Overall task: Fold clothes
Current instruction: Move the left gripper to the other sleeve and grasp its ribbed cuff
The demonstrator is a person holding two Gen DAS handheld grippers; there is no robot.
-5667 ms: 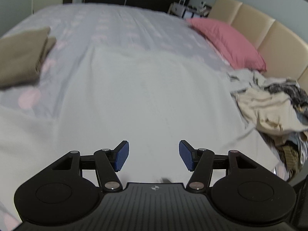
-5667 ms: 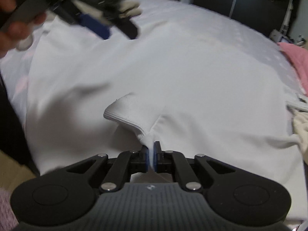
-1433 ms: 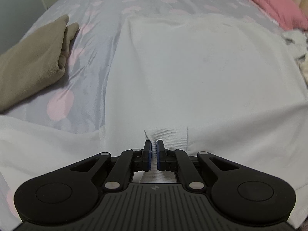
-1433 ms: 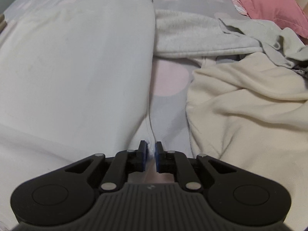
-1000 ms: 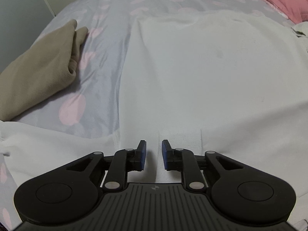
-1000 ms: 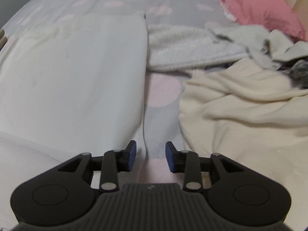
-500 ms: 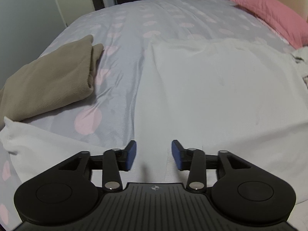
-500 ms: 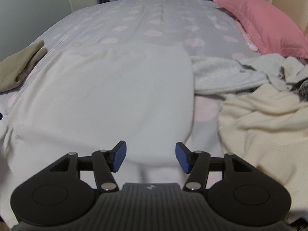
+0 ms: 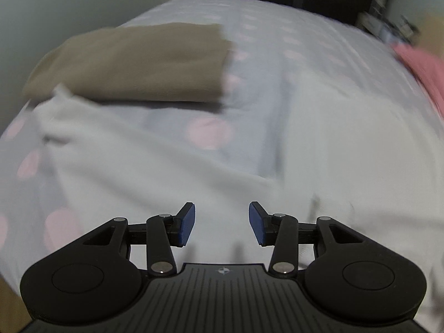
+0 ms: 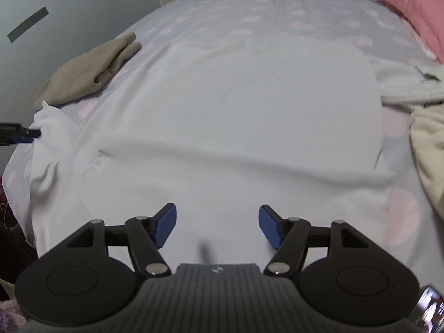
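The black left gripper [image 9: 222, 223] and black right gripper [image 10: 217, 227] both gape wide, empty. A large white cotton garment [image 10: 236, 105] fills mid-frame; a folded tan garment [image 9: 133, 63] lies upper left.

The bed [image 10: 249, 5] has a grey cover with pink dots. A white garment [image 10: 236, 105] lies spread flat in its middle, a folded tan garment [image 10: 91, 75] at its left, a pink pillow [image 10: 416, 8] and cream clothes [image 10: 430, 144] at right.

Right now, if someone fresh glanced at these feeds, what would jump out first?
The big white garment spread flat across the middle of the polka-dot bed, with both claws open above its near edge. Next, the folded tan garment at far left and the pink pillow at far right.
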